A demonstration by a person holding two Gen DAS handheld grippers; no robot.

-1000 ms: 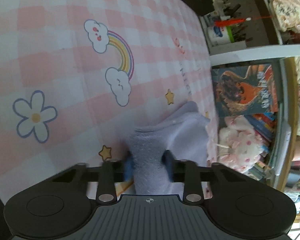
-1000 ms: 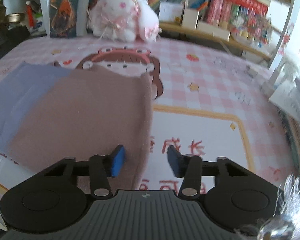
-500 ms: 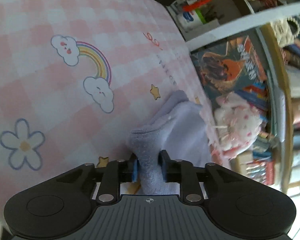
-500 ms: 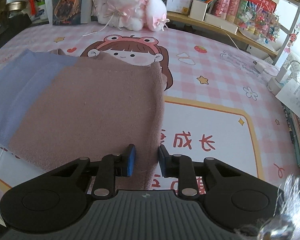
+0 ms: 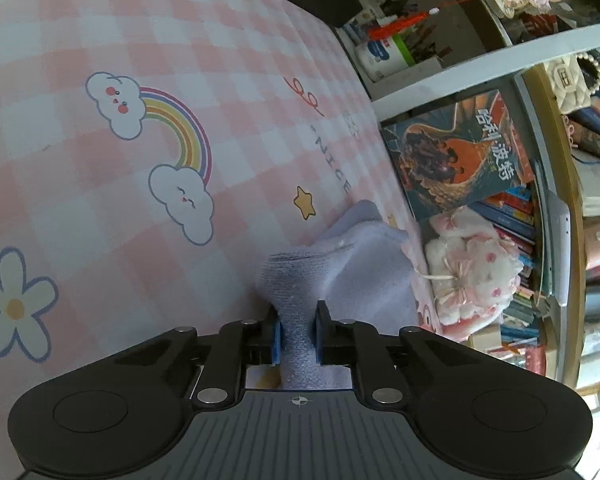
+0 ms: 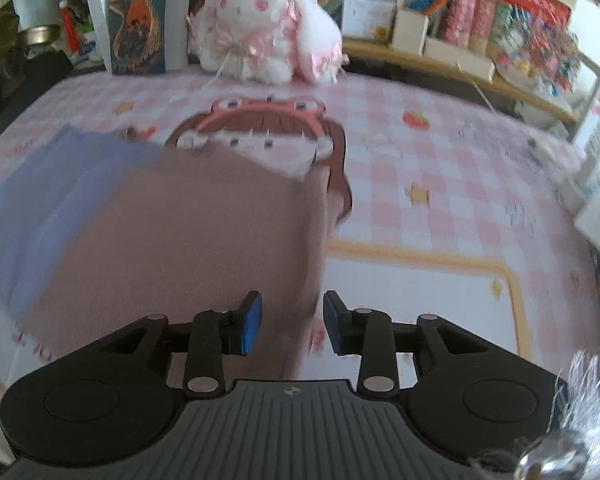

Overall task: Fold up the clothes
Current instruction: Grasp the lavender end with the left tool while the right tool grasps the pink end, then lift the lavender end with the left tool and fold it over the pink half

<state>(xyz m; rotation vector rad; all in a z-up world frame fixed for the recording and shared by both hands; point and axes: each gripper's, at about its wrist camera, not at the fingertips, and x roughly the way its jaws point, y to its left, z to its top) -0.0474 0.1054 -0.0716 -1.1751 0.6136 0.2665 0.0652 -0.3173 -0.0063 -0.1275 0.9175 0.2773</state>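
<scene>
A knit garment lies on the pink checked mat (image 5: pixel 100 160), half lavender (image 6: pixel 60 184) and half dusty pink (image 6: pixel 188 240). My left gripper (image 5: pixel 297 336) is shut on the lavender end (image 5: pixel 300 288) and holds a bunched fold of it above the mat. In the right wrist view my right gripper (image 6: pixel 293 322) is open, its blue pads to either side of the pink half's right edge (image 6: pixel 314 264). That view is blurred.
A white and pink plush toy (image 6: pixel 260 28) sits at the mat's far edge beside an upright book (image 6: pixel 138 20). Shelves of books and boxes (image 6: pixel 480 20) run behind. A cup of pens (image 5: pixel 388 52) stands off the mat's corner.
My left gripper closed on the lavender end and keeps it pinched. My right gripper closed onto the pink edge half a second ago and is now open again, and its view has shifted.
</scene>
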